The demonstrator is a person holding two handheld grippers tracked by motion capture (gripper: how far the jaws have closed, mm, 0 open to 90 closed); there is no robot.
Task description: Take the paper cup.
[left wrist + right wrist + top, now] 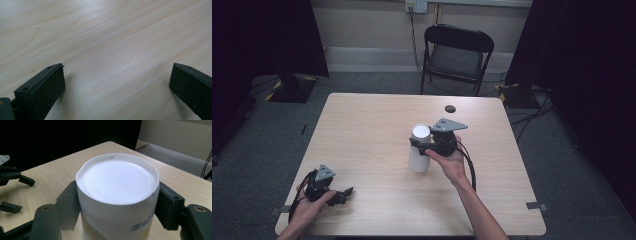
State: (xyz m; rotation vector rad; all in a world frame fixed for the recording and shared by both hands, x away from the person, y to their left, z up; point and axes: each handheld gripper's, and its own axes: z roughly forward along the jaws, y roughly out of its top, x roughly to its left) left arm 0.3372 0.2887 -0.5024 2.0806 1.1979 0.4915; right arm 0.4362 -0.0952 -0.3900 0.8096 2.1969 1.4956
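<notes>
Gripping the white cup (117,195), base cut off: right gripper (117,202); left gripper (117,82) spread wide over table (112,37).

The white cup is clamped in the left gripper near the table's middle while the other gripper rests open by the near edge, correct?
Not quite: the right gripper holds the white cup, its jaws pressed on both sides in the right gripper view. The left gripper is the open one by the near edge.
</notes>
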